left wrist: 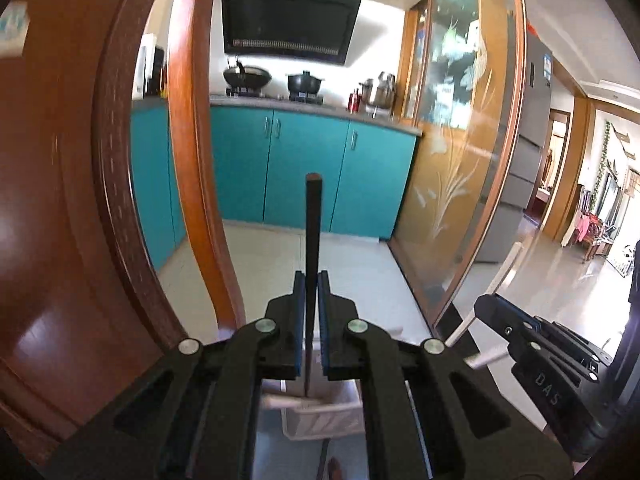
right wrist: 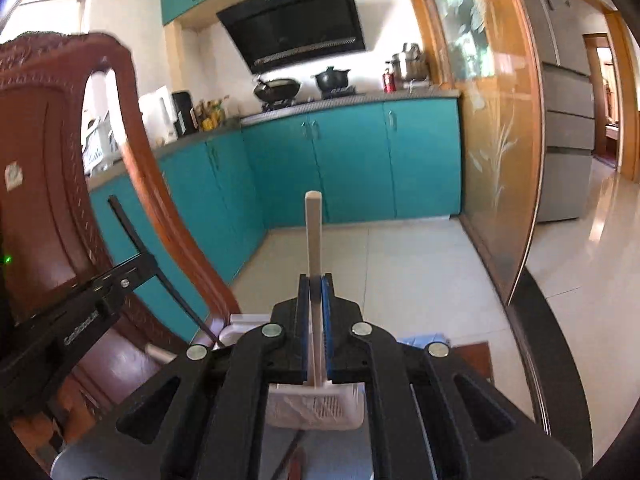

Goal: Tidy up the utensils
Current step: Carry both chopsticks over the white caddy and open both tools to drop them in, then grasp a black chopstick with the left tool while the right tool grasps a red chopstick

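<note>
We hold a dark chopstick (left wrist: pixel 311 240) pinched in the left gripper (left wrist: pixel 311 280) and a white chopstick (right wrist: pixel 313 236) clamped in the right gripper (right wrist: pixel 316 284), both above the white basket (right wrist: pixel 344 412). Both look light, stiff and slippery; gripping mid-shaft seems safest.

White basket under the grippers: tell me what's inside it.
In the left wrist view the white basket holds a white stick lying across it, and the dark chopstick clamped in the left gripper points into it. The gripper bodies cover the rest.
</note>
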### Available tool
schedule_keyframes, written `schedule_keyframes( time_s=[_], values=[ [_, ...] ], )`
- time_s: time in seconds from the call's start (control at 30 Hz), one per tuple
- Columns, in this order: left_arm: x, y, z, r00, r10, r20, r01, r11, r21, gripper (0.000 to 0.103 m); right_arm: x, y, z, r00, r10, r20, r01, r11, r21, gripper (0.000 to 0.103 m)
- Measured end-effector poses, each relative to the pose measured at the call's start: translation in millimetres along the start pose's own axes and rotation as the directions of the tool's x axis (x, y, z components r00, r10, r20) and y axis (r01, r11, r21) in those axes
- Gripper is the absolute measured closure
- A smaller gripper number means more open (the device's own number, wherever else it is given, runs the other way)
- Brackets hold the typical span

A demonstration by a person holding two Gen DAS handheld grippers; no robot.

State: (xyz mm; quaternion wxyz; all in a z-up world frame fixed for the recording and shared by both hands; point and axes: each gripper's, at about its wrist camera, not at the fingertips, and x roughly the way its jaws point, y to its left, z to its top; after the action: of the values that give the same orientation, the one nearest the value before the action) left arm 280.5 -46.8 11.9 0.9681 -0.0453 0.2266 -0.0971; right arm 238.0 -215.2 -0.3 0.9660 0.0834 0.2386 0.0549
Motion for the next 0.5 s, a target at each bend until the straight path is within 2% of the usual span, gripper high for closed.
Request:
schedule_keyframes(
  time_s=[0.07,0.23,0.33,0.37,0.4,0.47,0.5],
  values=[
    [3,1,-5,1.0,0.001,-0.012,-0.001,1.0,-0.002,0.096,-6,2,-6,1.0,-0.022,0.011,0.022,0.999,-0.031,0.094],
    [-17,2,-15,1.0,-0.004,0.005,0.004,1.0,0.009,0.094,-37,4,-15,0.998,-0.008,0.06,0.012,0.998,-0.055,0.086],
    [-41,4,-26,0.999,-0.024,0.032,0.024,1.0,-0.004,0.09,-77,8,-37,0.988,0.117,0.105,-0.108,0.99,-0.09,0.086],
    [-51,7,-34,0.999,-0.036,0.03,0.036,0.999,-0.012,0.086,-82,9,-46,0.986,0.135,0.093,-0.126,0.987,-0.101,0.086],
    [-58,9,-44,0.999,-0.048,0.017,0.048,0.999,-0.017,0.084,-84,11,-57,0.987,0.148,0.057,-0.141,0.984,-0.11,0.086],
    [-64,12,-70,0.998,-0.048,-0.033,0.047,0.999,-0.021,0.084,-68,13,-91,0.981,0.17,-0.097,-0.181,0.977,-0.115,0.086],
    [-65,15,-85,0.997,-0.044,-0.069,0.042,0.999,-0.026,0.084,-54,14,-111,0.969,0.161,-0.189,-0.184,0.977,-0.111,0.086]
  ],
)
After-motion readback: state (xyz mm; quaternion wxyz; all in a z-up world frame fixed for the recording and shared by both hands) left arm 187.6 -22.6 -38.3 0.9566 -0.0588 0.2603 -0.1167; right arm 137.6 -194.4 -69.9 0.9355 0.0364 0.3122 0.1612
